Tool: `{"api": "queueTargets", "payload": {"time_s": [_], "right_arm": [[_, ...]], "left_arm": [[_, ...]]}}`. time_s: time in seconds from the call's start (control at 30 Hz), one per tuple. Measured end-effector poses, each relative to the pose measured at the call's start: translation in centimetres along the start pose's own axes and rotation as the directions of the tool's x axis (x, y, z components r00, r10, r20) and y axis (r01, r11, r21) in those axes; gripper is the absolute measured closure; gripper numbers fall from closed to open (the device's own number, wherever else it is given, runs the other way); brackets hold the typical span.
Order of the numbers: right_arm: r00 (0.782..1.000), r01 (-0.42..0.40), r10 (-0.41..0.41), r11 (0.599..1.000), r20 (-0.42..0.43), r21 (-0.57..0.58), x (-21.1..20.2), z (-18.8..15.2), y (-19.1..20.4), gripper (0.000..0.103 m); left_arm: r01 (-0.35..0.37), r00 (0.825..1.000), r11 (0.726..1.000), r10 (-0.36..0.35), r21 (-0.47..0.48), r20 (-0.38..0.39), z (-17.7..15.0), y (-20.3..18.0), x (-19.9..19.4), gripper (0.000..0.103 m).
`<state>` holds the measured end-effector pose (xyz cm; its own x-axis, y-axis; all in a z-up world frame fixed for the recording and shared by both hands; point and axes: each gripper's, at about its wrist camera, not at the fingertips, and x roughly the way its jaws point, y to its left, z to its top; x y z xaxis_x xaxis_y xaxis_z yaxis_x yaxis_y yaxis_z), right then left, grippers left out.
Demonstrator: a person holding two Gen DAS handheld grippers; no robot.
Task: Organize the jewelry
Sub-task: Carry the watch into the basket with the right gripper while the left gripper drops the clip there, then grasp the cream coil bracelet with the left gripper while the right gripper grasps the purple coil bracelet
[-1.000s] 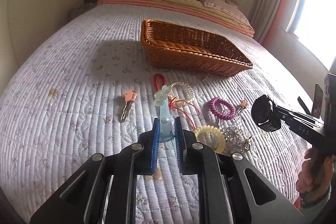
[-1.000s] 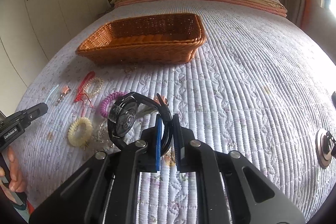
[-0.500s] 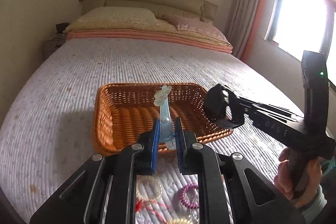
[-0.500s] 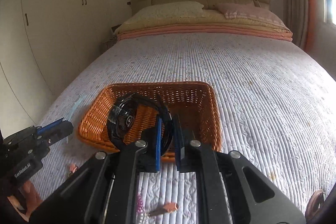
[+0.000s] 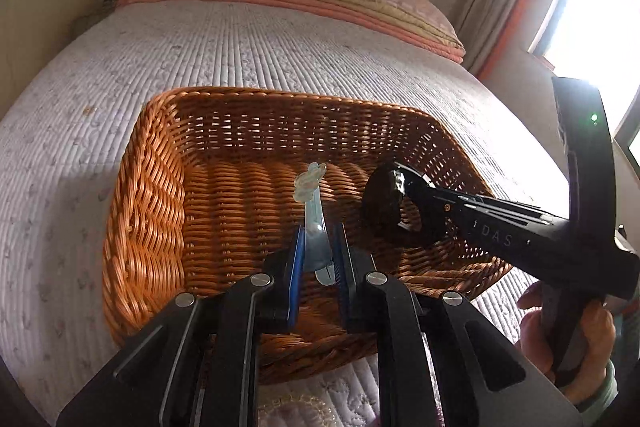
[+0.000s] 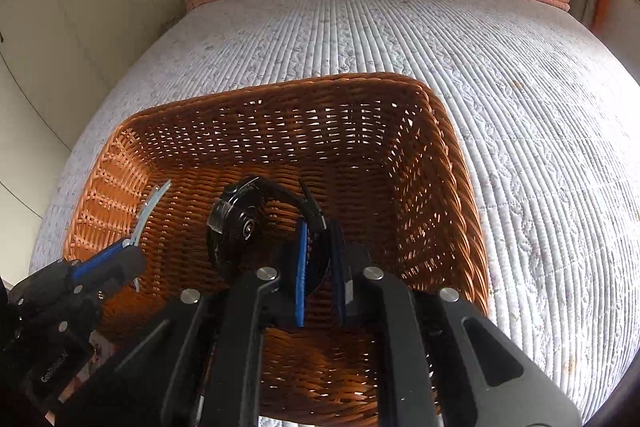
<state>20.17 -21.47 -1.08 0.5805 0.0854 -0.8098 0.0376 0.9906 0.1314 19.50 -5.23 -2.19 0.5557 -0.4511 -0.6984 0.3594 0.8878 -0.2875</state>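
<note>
Left wrist view: left gripper (image 5: 317, 263) clamped on pale blue clip (image 5: 314, 223), held above basket (image 5: 144, 195) floor for dropping. Right gripper (image 6: 320, 263) pinches watch (image 6: 236, 223) strap, dial dangling over basket too. Both poised to release inside; nothing in basket yet.

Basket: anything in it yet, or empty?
Empty as far as visible: the basket shows bare weave. The hair clip and watch are gripped above it, unreleased; the near floor is hidden.
</note>
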Motion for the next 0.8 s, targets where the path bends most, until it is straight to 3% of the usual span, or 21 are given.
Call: {"api": "queueTargets", "payload": {"time_s": [0.13, 0.2, 0.27, 0.4, 0.6, 0.8], "right_arm": [[1.000, -0.009, 0.009, 1.000, 0.004, 0.001, -0.4, 0.0, -0.2, 0.090], [0.999, -0.022, 0.022, 1.000, 0.027, 0.004, -1.5, -0.1, -0.5, 0.073], [0.998, -0.030, 0.030, 1.000, 0.057, 0.004, -3.0, -0.1, -0.8, 0.057], [0.991, -0.070, 0.071, 0.997, 0.115, -0.011, -7.3, -1.3, -0.7, 0.056], [0.971, -0.123, 0.133, 0.991, 0.197, -0.060, -14.0, -4.9, 0.2, 0.056], [0.963, -0.133, 0.151, 0.987, 0.225, -0.091, -17.2, -9.8, 0.5, 0.056]], "left_arm": [[-0.017, 1.000, 1.000, 0.017, 0.002, -0.009, 0.0, 0.1, 0.0, 0.086], [-0.001, 1.000, 1.000, 0.001, -0.005, 0.005, -0.1, 0.2, -0.8, 0.073], [0.017, 1.000, 1.000, -0.017, -0.013, 0.025, -0.4, 0.3, -2.1, 0.069], [0.045, 0.995, 0.999, -0.045, -0.003, 0.093, -1.6, -0.6, -6.8, 0.064], [0.067, 0.982, 0.997, -0.074, 0.042, 0.176, -4.8, -2.3, -14.4, 0.064], [0.081, 0.979, 0.995, -0.090, 0.056, 0.185, -9.4, -3.0, -17.9, 0.064]]}}
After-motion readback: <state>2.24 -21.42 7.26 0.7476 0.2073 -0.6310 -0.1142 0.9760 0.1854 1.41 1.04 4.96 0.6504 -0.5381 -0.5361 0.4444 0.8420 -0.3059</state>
